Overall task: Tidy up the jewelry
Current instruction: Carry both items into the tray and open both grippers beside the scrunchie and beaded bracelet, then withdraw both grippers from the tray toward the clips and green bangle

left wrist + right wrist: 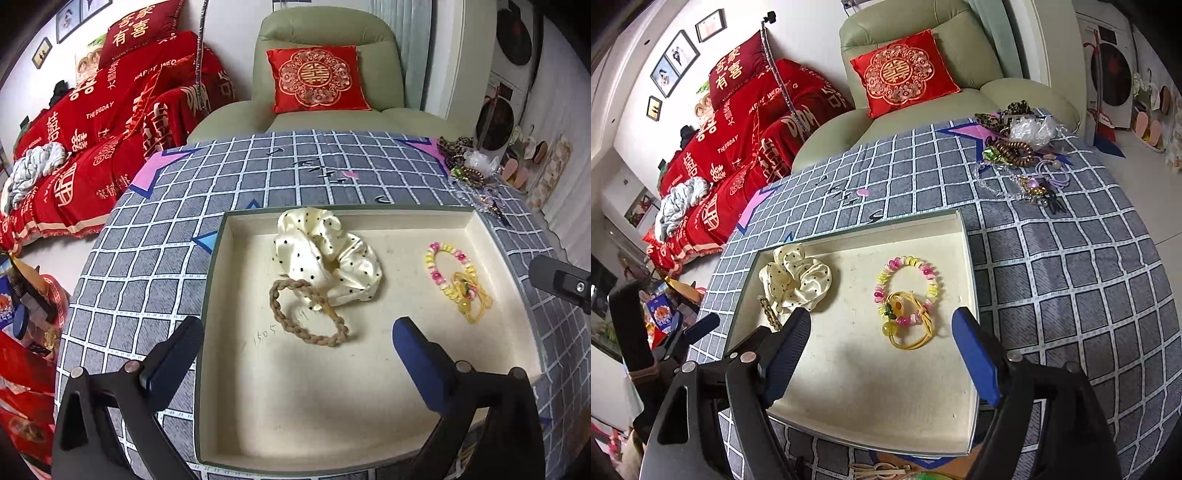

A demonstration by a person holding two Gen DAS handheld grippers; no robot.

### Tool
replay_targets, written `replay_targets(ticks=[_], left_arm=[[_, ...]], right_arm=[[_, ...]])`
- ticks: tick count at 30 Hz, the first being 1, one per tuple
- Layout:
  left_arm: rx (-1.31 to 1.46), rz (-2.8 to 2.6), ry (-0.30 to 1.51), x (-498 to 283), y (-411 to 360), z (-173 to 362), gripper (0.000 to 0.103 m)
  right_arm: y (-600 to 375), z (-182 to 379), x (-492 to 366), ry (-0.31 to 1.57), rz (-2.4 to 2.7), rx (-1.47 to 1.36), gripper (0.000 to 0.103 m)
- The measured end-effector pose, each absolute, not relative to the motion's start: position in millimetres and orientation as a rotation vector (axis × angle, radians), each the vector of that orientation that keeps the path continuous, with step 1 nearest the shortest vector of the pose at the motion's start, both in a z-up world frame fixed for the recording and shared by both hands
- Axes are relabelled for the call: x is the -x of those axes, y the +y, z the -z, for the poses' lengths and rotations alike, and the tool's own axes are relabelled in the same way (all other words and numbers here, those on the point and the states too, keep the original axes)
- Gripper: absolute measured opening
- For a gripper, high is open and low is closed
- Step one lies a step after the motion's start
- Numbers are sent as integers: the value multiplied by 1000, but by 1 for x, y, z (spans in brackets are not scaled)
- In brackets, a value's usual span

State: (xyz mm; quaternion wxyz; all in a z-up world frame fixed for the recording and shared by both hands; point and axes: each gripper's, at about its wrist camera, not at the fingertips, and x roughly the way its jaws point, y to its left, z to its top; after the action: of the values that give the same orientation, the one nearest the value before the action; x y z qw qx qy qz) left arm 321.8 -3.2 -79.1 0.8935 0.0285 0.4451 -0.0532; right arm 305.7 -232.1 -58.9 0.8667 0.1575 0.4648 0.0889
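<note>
Left gripper (295, 339): spread wide, empty, low centre of frame over the tray (369, 424).
Right gripper (882, 332): jaws apart, nothing between them.
Braided band (306, 314): on tray floor just ahead of left gripper, long axis upper left to lower right, touching scrunchie (325, 254).
Loose jewelry pile (1019, 155): upper right, well apart; right gripper looks nearer.

- A table (1071, 280) is covered by a grey cloth with a white grid.
- A shallow cream tray (964, 236) is set on the cloth, near its middle.
- A heap of jewelry (1019, 155) is piled at the far right corner, well apart from the tray.
- A pale clip (879, 470) is seen at the near edge, just beside the tray.
</note>
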Motion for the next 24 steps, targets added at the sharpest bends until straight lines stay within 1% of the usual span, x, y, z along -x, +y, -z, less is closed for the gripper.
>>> replay_targets(ticks=[2,3,4,8,9,10,11,15,24], left_arm=[[-69,89,912,-320,-4,78,103],[-72,83,907,-318,-3,76,103],[-76,80,904,-316,-3,75,103],[-89,79,888,-301,-1,67,103],[-91,82,884,-295,0,64,103],[-86,87,878,-287,1,63,103],[-82,90,877,-282,3,60,103],[-78,125,887,-252,9,59,103],[-41,160,906,-190,18,63,103]], right_arm=[[-233,58,-305,972,-182,-333,83],[-233,58,-305,972,-182,-335,88],[-234,57,-303,969,-182,-337,90],[-236,52,-294,954,-187,-344,90],[-236,50,-291,951,-188,-344,92],[-236,48,-288,945,-189,-341,95],[-235,46,-283,938,-187,-334,103],[-233,37,-263,909,-203,-320,103],[-238,38,-215,989,-229,-358,103]])
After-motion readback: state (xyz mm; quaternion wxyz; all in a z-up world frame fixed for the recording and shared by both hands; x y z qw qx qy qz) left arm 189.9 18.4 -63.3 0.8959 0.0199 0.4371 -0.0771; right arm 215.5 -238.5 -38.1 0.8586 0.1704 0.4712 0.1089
